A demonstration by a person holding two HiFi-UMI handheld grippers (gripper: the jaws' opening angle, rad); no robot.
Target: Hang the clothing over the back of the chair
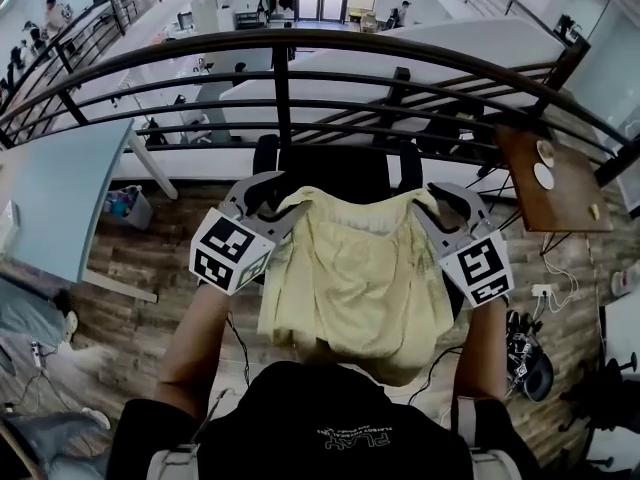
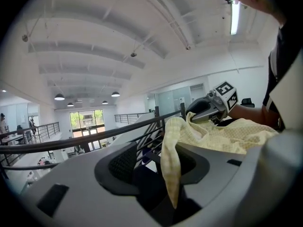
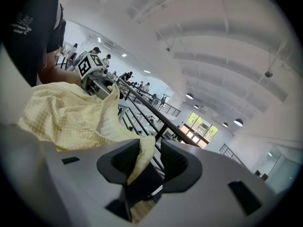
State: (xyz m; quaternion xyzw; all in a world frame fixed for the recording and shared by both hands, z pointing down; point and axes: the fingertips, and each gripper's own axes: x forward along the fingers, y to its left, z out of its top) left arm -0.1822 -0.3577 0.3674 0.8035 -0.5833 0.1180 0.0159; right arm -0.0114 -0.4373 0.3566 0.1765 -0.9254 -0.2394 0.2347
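A pale yellow checked garment (image 1: 350,278) hangs spread between my two grippers, over the black chair back (image 1: 330,173) in front of the person. My left gripper (image 1: 268,196) is at the garment's upper left corner. In the left gripper view, a strip of the cloth (image 2: 170,160) hangs loose between the wide-apart jaws of the left gripper (image 2: 158,171). My right gripper (image 1: 440,206) is at the upper right corner. In the right gripper view, the cloth's edge (image 3: 139,157) lies against one pad of the right gripper (image 3: 149,167), and a gap shows beside it.
A dark metal railing (image 1: 300,48) curves just beyond the chair, with a drop to a lower floor behind it. A wooden table (image 1: 550,178) stands at the right and a light blue table (image 1: 50,198) at the left. Cables lie on the wood floor (image 1: 545,293).
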